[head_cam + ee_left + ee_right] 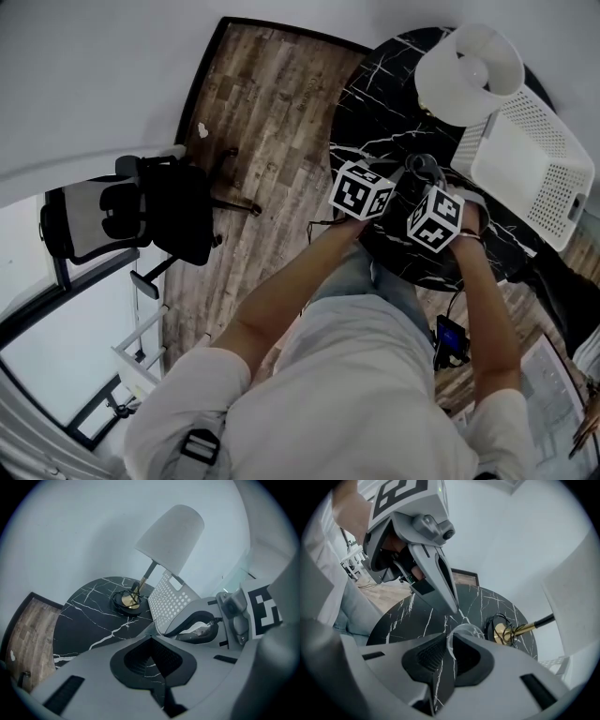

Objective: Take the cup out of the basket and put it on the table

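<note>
The cup [464, 631] is clear glass. Its thin wall stands pinched between the jaws of the right gripper [451, 654], with the rounded rim showing just past the pads. It is out of the basket [530, 159] and over the table [375, 103] near the near edge; contact with the top cannot be confirmed. The basket is white, rectangular, with perforated walls, and sits at the right edge. The table is round, black marble with white veins.

Arms reach forward; left gripper [151, 641] jaws together, right gripper [451, 639] pinching the cup [467, 631] rim
</note>
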A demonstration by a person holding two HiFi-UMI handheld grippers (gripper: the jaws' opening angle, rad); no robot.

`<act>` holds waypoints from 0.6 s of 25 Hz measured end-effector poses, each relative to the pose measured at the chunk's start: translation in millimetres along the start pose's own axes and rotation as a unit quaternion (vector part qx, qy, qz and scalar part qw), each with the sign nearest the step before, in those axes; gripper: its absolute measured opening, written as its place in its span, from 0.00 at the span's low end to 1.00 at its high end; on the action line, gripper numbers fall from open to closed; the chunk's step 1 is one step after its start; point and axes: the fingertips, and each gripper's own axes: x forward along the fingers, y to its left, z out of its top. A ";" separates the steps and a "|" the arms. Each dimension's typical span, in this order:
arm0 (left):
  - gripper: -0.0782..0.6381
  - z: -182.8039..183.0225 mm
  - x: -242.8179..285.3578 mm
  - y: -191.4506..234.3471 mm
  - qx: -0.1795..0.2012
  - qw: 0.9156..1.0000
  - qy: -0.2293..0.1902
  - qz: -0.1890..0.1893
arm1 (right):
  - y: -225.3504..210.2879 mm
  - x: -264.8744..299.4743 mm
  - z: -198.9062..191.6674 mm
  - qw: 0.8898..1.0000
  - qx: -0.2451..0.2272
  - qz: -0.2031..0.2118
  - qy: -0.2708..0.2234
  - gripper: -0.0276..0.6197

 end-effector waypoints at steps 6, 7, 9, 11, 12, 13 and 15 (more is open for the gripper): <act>0.12 3.4 -10.4 -6.5 0.012 1.000 -0.003 0.000 | -3.9 -15.6 3.2 1.000 0.008 -0.013 -0.018 0.08; 0.12 4.5 -12.6 -8.5 0.013 1.000 -0.005 -0.001 | -4.8 -18.7 3.4 1.000 0.012 -0.016 -0.024 0.08; 0.12 8.0 -17.6 -14.2 0.017 1.000 -0.011 -0.002 | -6.7 -26.7 3.8 0.999 0.021 -0.026 -0.038 0.08; 0.12 14.3 -24.1 -23.1 0.024 1.000 -0.019 -0.005 | -9.3 -38.1 4.3 0.997 0.037 -0.036 -0.056 0.08; 0.12 18.3 -27.8 -28.9 0.030 0.999 -0.024 -0.007 | -10.9 -44.9 4.0 0.996 0.047 -0.040 -0.065 0.08; 0.12 22.5 -31.7 -35.6 0.037 0.999 -0.029 -0.010 | -12.4 -52.5 3.2 0.994 0.059 -0.045 -0.076 0.08; 0.12 31.5 -39.9 -50.9 0.055 0.998 -0.039 -0.015 | -14.8 -69.6 1.2 0.990 0.089 -0.050 -0.099 0.08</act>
